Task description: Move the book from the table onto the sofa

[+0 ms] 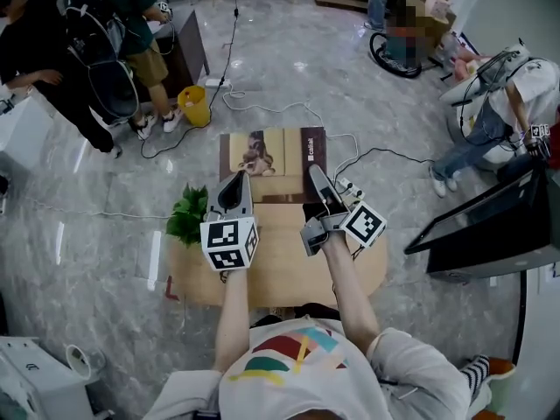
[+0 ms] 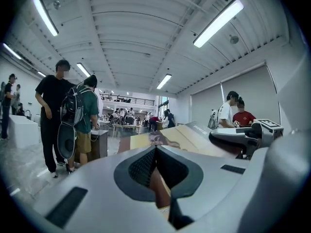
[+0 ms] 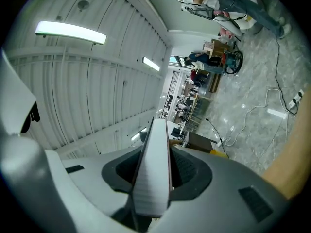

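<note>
The book (image 1: 273,154), with a tan picture cover and a dark brown spine strip, hangs in the air over the far edge of the wooden table (image 1: 280,274). My left gripper (image 1: 234,184) is shut on its near left edge; in the left gripper view the cover (image 2: 167,139) runs out from between the pads (image 2: 141,166). My right gripper (image 1: 318,180) is shut on the near right edge. In the right gripper view the white page block (image 3: 153,169) sits on edge, clamped between the jaws. No sofa is in view.
A green plant (image 1: 187,213) stands at the table's left end. Beyond lie floor cables (image 1: 262,108), a power strip (image 1: 348,186), a yellow bucket (image 1: 194,106) and a dark cabinet (image 1: 185,55). People stand at the upper left (image 1: 96,42) and right (image 1: 503,112). A black screen (image 1: 490,226) is at right.
</note>
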Tool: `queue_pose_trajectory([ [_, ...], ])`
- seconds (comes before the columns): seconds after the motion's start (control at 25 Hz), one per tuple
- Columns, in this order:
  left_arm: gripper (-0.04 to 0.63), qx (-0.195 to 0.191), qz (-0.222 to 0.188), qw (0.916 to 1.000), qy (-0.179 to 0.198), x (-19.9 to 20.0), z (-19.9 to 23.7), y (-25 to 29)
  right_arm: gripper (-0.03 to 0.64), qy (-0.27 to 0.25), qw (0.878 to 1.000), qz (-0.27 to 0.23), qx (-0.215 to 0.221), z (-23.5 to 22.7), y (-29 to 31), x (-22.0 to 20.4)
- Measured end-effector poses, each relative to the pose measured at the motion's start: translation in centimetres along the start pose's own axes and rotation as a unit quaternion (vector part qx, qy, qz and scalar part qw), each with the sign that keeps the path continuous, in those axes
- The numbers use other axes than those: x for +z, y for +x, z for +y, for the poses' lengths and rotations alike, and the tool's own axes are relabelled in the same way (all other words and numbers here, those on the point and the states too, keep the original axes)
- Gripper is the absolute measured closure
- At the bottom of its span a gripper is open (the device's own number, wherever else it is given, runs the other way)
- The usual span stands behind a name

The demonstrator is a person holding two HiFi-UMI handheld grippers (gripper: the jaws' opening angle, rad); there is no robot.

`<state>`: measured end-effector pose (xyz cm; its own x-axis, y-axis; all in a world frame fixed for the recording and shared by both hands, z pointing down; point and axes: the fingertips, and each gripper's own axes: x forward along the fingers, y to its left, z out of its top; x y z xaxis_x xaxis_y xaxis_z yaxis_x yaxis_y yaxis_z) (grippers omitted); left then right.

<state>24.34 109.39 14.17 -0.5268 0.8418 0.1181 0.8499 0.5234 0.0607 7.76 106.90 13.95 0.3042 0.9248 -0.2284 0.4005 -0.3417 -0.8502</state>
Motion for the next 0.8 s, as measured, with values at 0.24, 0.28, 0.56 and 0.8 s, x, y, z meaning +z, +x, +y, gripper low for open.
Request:
queue_pose_trajectory([
  [0.24, 0.589, -0.016, -0.01, 0.9998, 0.005, 0.5, -0.9, -3.1, 0.46, -0.003, 1.0, -0.016, 0.0, 2.0, -3.0, -1.6],
  [0.28, 0.589, -0.021, -0.011, 0.9997, 0.007, 0.6, -1.0, -3.5, 0.46, -0.005, 1.0, -0.022, -0.001, 2.3, -3.5, -1.6],
  [0.56, 0.589, -0.053, -0.007, 0.9985, 0.009, -0.2, -3.9, -5.0, 0.46, 0.004, 0.998, -0.064, -0.016, 2.9, -7.7, -1.5],
  [0.8, 0.589, -0.102, 0.002, 0.9946, 0.019, -1.0, -8.7, -4.3, 0.46, -0.006, 0.993, -0.109, -0.05, 1.9, -12.6, 0.6],
])
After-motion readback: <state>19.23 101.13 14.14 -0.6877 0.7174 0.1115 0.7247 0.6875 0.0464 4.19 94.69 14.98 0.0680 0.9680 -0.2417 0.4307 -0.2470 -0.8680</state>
